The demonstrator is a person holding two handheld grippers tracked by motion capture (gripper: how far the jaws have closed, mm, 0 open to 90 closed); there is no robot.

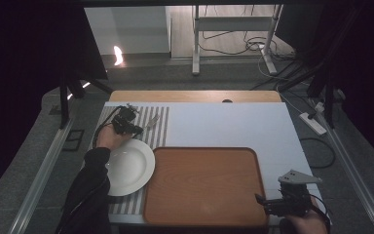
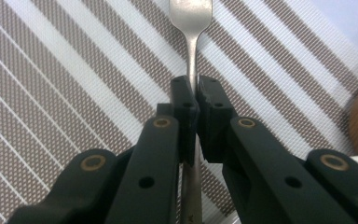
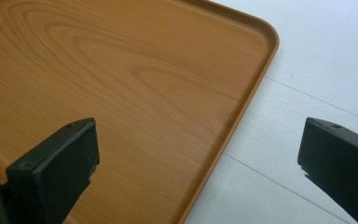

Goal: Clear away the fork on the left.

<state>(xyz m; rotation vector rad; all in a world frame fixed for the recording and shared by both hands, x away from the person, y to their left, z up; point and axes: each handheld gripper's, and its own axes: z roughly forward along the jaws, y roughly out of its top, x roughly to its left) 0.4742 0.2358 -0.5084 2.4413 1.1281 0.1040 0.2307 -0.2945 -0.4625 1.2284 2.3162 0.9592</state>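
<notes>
One fork (image 2: 193, 32) on the striped mat (image 1: 158, 127) at the bench's far left, left gripper (image 2: 196, 100) jaws clamped on its handle, one white plate (image 1: 129, 165) near, one wooden tray (image 1: 204, 185) centre, right gripper (image 3: 198, 154) jaws wide apart over the tray's right edge.

The tray (image 1: 204, 187) is orange-brown wood with wavy darker lines in it. Left of the tray, the plate (image 1: 129, 167) is plain white. The mat (image 1: 158, 127) under the plate has brown and white stripes, and the brown stripes are full of tiny dots. The fork (image 2: 192, 28) is shiny silver. The table (image 1: 233, 124) around the tray is pale grey-white.
</notes>
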